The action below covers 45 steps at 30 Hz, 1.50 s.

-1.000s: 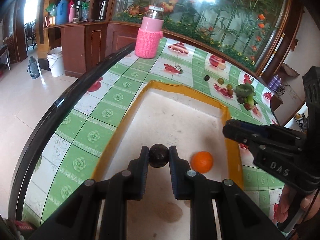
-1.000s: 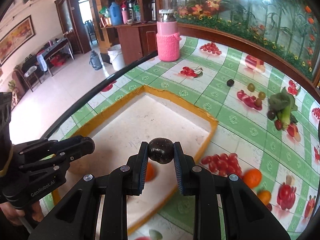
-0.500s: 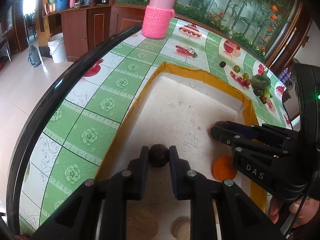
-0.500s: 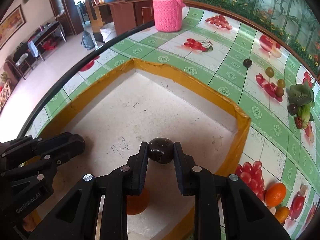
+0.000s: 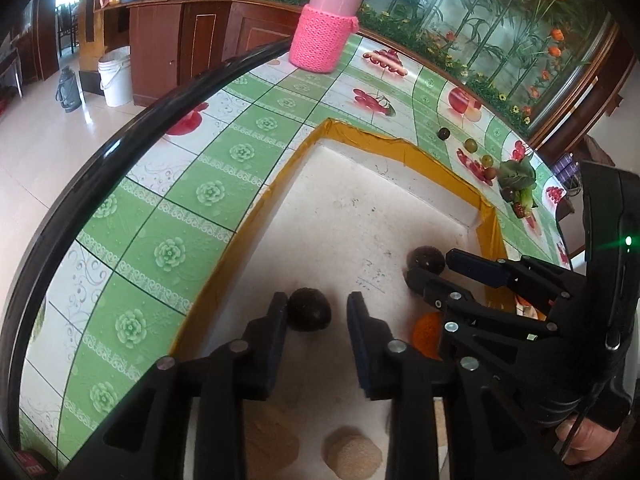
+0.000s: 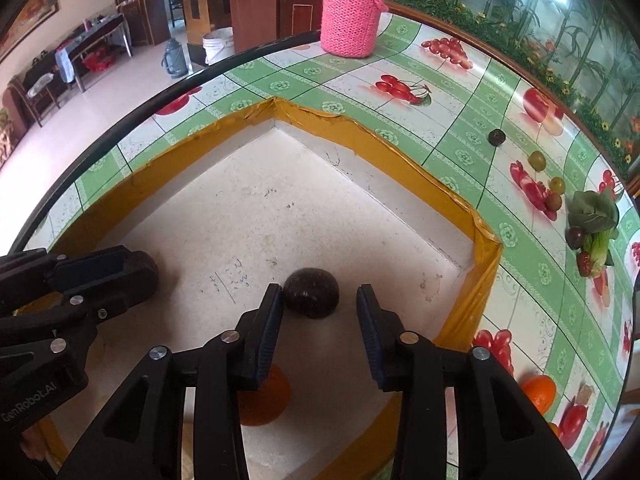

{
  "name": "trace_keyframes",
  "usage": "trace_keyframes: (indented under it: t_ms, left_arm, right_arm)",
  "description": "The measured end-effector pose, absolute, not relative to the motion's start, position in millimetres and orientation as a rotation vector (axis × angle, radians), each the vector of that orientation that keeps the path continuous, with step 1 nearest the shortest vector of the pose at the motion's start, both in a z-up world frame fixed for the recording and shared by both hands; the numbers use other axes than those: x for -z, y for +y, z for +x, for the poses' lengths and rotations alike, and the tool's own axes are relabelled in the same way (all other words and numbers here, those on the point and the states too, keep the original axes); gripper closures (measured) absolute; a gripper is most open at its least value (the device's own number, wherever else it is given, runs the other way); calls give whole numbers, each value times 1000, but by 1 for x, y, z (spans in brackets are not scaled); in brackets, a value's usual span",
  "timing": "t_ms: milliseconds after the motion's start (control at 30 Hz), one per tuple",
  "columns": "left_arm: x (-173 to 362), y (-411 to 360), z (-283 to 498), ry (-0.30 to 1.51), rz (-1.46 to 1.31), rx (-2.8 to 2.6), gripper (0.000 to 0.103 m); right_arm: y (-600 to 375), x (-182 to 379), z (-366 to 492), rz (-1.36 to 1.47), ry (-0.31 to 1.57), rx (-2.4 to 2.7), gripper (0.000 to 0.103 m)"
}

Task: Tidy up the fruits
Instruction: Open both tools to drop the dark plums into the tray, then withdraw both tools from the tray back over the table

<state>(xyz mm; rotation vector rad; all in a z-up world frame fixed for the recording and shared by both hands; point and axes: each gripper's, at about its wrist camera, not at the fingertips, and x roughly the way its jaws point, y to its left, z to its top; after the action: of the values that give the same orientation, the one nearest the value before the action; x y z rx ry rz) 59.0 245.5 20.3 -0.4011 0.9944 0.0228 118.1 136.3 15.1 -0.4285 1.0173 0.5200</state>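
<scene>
A white tray with a yellow taped rim (image 5: 404, 148) (image 6: 486, 258) lies on the fruit-print table. My left gripper (image 5: 317, 316) is open; a dark round fruit (image 5: 309, 315) rests on the tray floor between its fingers. My right gripper (image 6: 319, 308) is open too, with another dark fruit (image 6: 311, 293) lying between its fingers; that fruit also shows in the left wrist view (image 5: 426, 258). An orange (image 6: 264, 402) (image 5: 427, 334) lies in the tray, partly hidden under the right gripper.
A pink knit-covered jar (image 5: 326, 32) stands at the table's far end. Small loose fruits (image 6: 497, 137) (image 6: 537, 161), a leafy bunch (image 6: 592, 216) and an orange (image 6: 538, 394) lie on the table right of the tray. Two tan round fruits (image 5: 352, 454) lie in the tray near me.
Both grippers have lowered to the tray floor and opened. Each dark fruit has been let go and now lies on the tray.
</scene>
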Motion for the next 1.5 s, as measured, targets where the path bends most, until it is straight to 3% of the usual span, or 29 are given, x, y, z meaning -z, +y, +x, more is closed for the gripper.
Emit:
trace_keyframes:
  t_ms: [167, 267, 467, 1033, 1500]
  left_arm:
    - [-27, 236, 48, 977, -399, -37, 39]
    - [-32, 235, 39, 963, -414, -45, 35]
    - [-45, 228, 19, 916, -451, -62, 26]
    - [-84, 134, -12, 782, -299, -111, 11]
    - [-92, 64, -15, 780, -226, -49, 10]
  right_arm:
    - [125, -27, 109, -409, 991, -510, 58]
    - [118, -39, 98, -416, 947, -501, 42]
    - [98, -60, 71, -416, 869, -493, 39]
    - [-26, -55, 17, -338, 944, -375, 36]
    - [-110, -52, 21, -224, 979, -290, 35]
